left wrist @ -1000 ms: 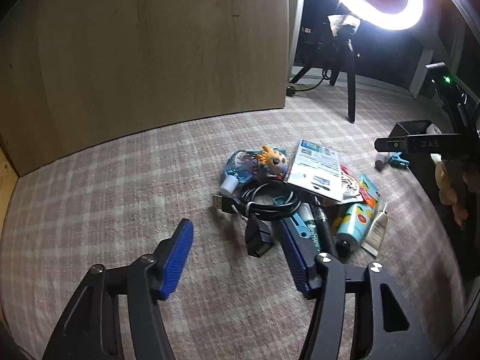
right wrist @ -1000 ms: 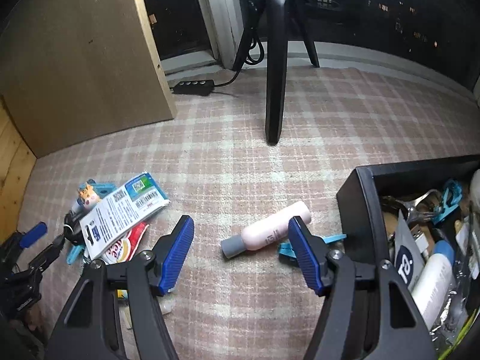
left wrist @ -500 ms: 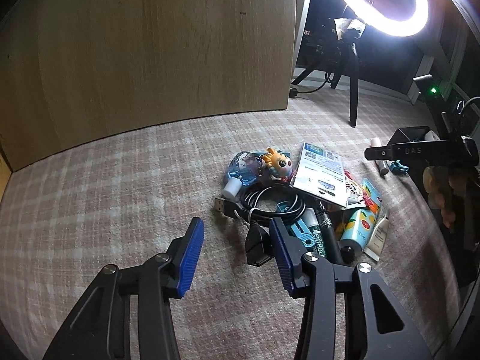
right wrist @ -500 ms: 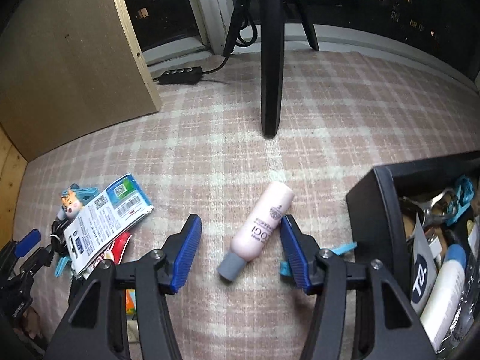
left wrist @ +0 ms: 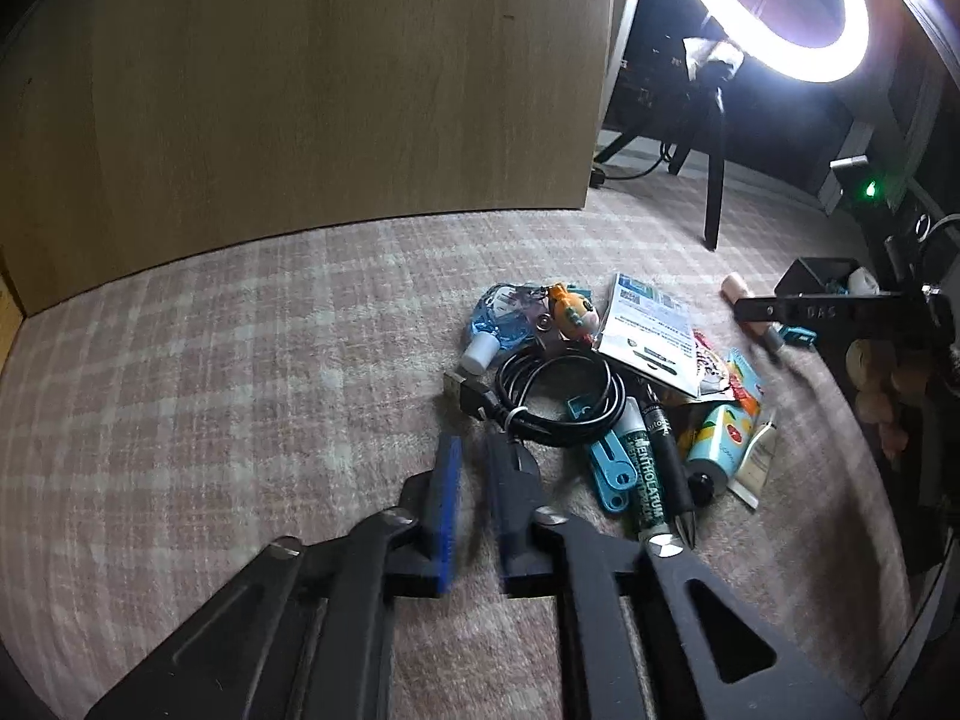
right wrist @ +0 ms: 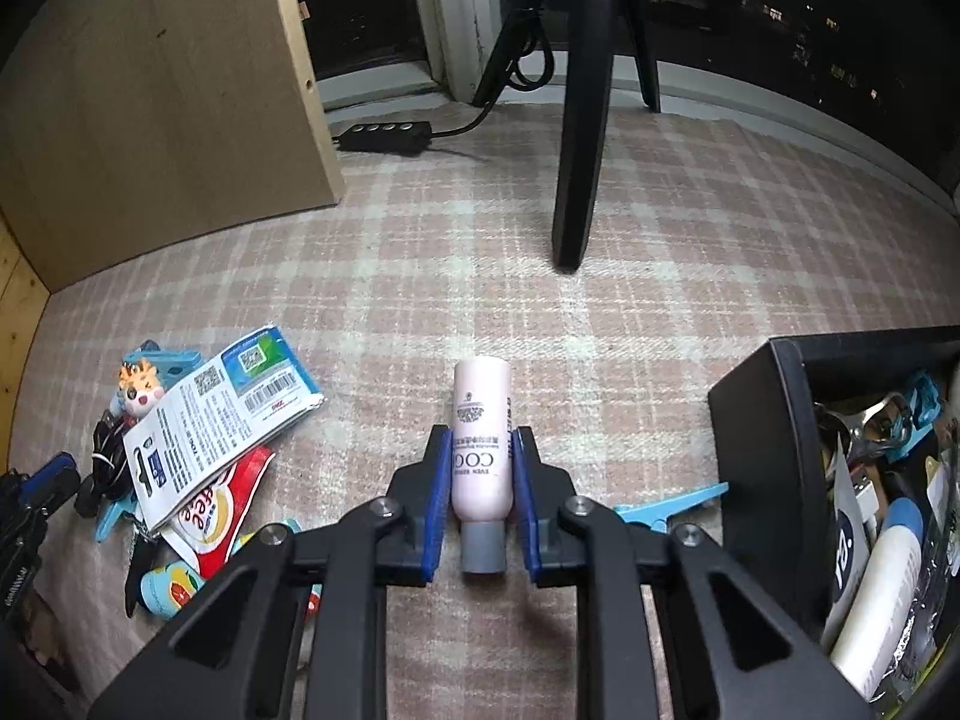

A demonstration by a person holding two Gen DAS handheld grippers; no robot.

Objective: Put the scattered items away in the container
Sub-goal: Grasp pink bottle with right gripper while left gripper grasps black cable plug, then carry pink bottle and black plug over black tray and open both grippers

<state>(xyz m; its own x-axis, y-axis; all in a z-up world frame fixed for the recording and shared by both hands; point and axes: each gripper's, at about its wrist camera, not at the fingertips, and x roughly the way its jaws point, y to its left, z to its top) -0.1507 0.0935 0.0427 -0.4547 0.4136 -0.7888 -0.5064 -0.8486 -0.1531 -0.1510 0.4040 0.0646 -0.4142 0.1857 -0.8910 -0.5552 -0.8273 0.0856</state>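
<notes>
My right gripper point(right wrist: 480, 450) is shut on a pink tube point(right wrist: 480, 438) with a grey cap, lying on the checked cloth just left of the black container point(right wrist: 756, 438). My left gripper point(left wrist: 474, 456) has its jaws nearly closed, a narrow gap left, with the black cable's plug point(left wrist: 516, 462) against the right jaw; whether it is gripped is unclear. The coiled black cable point(left wrist: 558, 396) lies just beyond it in the pile of scattered items: a blue bottle point(left wrist: 495, 324), an orange toy point(left wrist: 573, 315), a white packet point(left wrist: 651, 333) and a green tube point(left wrist: 645, 480).
A wooden panel point(left wrist: 300, 90) stands behind the pile. A black tripod leg point(right wrist: 579, 150) stands ahead of the right gripper, with a ring light point(left wrist: 774, 6) above. A blue clip point(right wrist: 672, 507) lies beside the container, which holds several items. A power strip point(right wrist: 384, 135) lies at the back.
The right gripper closed onto the pink tube, which turned in line with the fingers. The left gripper moved toward the cable and its jaws closed to a narrow gap.
</notes>
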